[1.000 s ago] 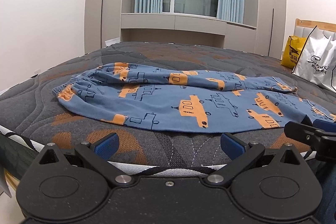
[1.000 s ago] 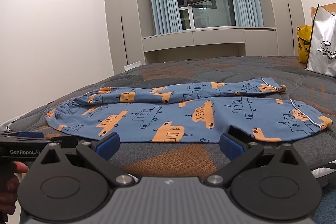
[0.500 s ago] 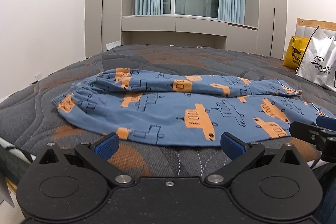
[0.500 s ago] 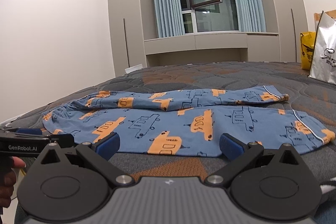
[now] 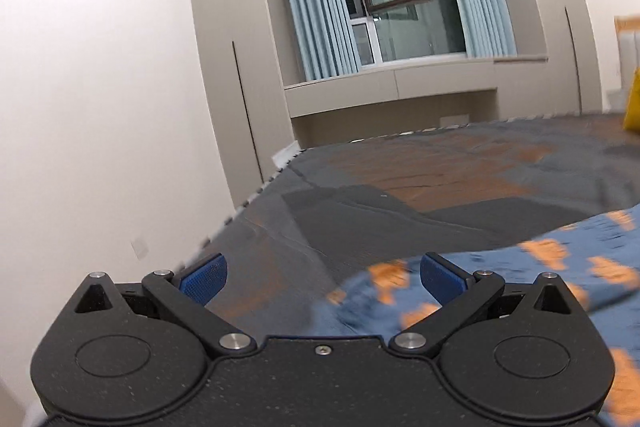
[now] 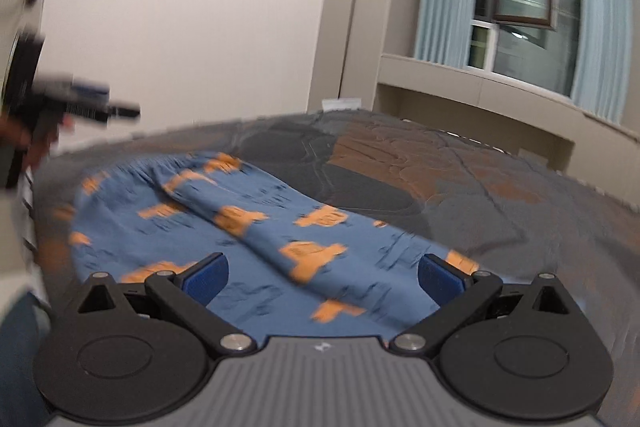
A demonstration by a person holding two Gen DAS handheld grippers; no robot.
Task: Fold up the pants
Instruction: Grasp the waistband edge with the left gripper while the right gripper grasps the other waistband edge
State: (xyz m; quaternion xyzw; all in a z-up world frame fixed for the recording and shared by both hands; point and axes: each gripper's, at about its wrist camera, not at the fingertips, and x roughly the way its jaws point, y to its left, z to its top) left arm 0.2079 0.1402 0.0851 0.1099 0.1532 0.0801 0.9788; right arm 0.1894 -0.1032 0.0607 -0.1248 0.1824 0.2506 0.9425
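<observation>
Blue pants (image 6: 256,227) with orange vehicle prints lie flat on the dark grey and orange quilted bed (image 6: 460,179). In the right wrist view my right gripper (image 6: 322,277) is open just above the pants, both legs running away from it. The left wrist view shows my left gripper (image 5: 322,277) open over the bed beside the waistband end of the pants (image 5: 500,287); its right pad (image 5: 442,277) is over the cloth edge. The left gripper (image 6: 86,105) also appears blurred at the far left of the right wrist view, held in a hand. Nothing is held.
A white wall (image 5: 100,107) runs along the bed's left side. Grey wardrobes and a window with blue curtains (image 5: 384,7) stand behind the bed. A yellow bag (image 5: 632,103) shows at the right edge. Both views are motion-blurred.
Both grippers swung forward and left over the bed. The left one now faces the waistband end and the wall; the right one hovers close above the pants. Both stay open.
</observation>
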